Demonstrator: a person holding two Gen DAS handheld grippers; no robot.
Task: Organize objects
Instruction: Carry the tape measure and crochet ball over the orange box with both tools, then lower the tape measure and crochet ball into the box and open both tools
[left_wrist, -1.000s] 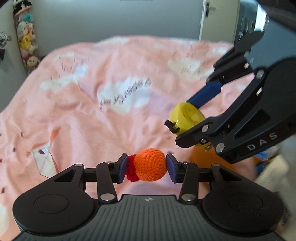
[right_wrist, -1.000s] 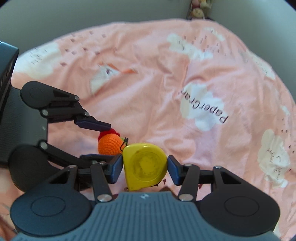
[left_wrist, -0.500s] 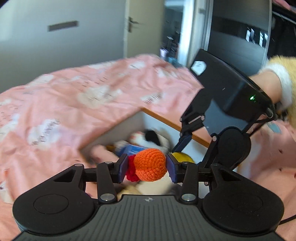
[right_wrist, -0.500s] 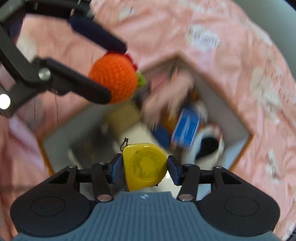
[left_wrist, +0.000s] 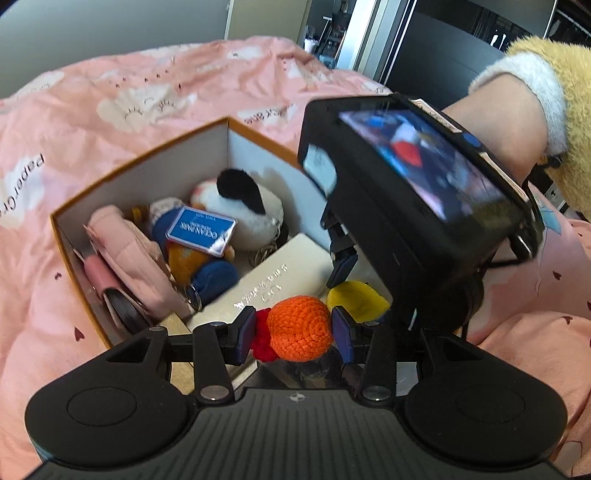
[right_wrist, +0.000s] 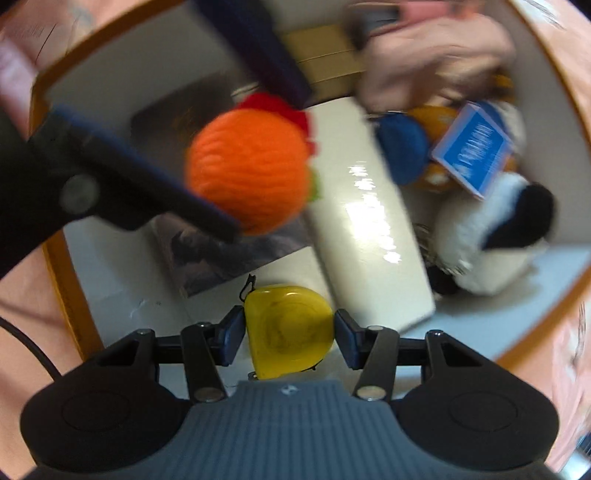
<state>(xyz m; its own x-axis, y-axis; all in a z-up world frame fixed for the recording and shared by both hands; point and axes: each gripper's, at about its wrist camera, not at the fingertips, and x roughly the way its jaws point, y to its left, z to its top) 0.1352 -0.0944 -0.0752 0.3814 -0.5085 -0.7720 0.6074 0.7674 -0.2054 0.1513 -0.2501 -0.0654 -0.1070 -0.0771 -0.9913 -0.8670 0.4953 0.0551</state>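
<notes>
Left tongs (left_wrist: 293, 334) clamp orange crochet ball (left_wrist: 299, 328), right tongs (right_wrist: 290, 334) clamp yellow tape measure (right_wrist: 290, 328), both over open box (left_wrist: 147, 162) below them.

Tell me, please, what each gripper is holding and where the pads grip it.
The left gripper pinches the orange crocheted ball across its sides. The right gripper clamps the yellow tape measure by its two opposite edges.

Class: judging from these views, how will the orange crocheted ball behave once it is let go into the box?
The orange crocheted ball looks soft and light, so it probably lands gently. Being round, it may roll off the white flat box beneath it.
</notes>
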